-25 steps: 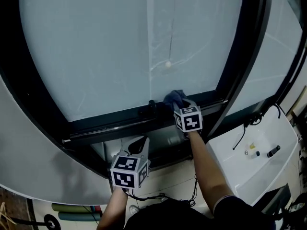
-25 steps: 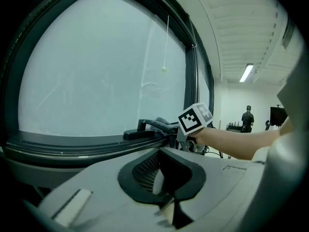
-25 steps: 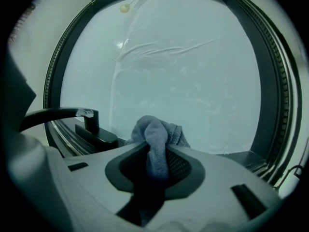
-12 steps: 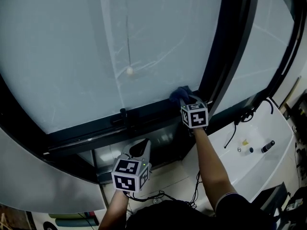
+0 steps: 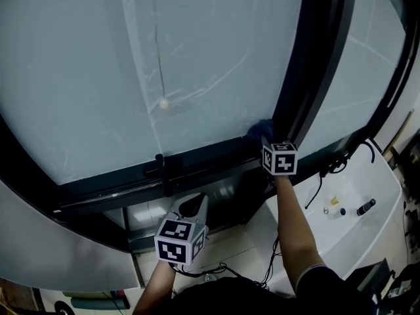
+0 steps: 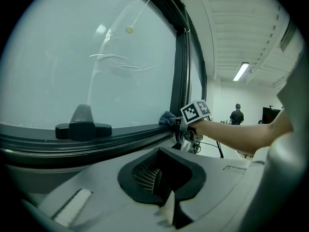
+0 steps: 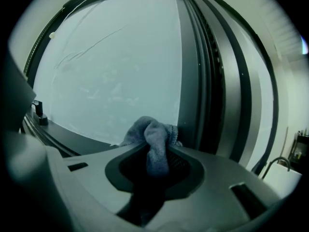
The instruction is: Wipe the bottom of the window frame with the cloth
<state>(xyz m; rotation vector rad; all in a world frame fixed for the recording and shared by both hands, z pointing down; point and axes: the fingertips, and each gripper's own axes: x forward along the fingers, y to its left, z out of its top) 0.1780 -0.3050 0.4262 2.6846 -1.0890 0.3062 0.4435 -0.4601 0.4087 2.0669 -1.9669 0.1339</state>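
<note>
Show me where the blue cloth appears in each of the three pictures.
Head view: the cloth is right of centre, on the bottom frame rail.
Left gripper view: small, just right of centre, at the rail's far end.
Right gripper view: bottom centre, pinched in the right gripper jaws.
Shared landmark: the dark upright frame bar beside the cloth.

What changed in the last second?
The right gripper, shut on the cloth, slid right along the bottom frame, away from the latch and into the corner by the upright. The left gripper stayed low below the frame, shut and empty.
</note>
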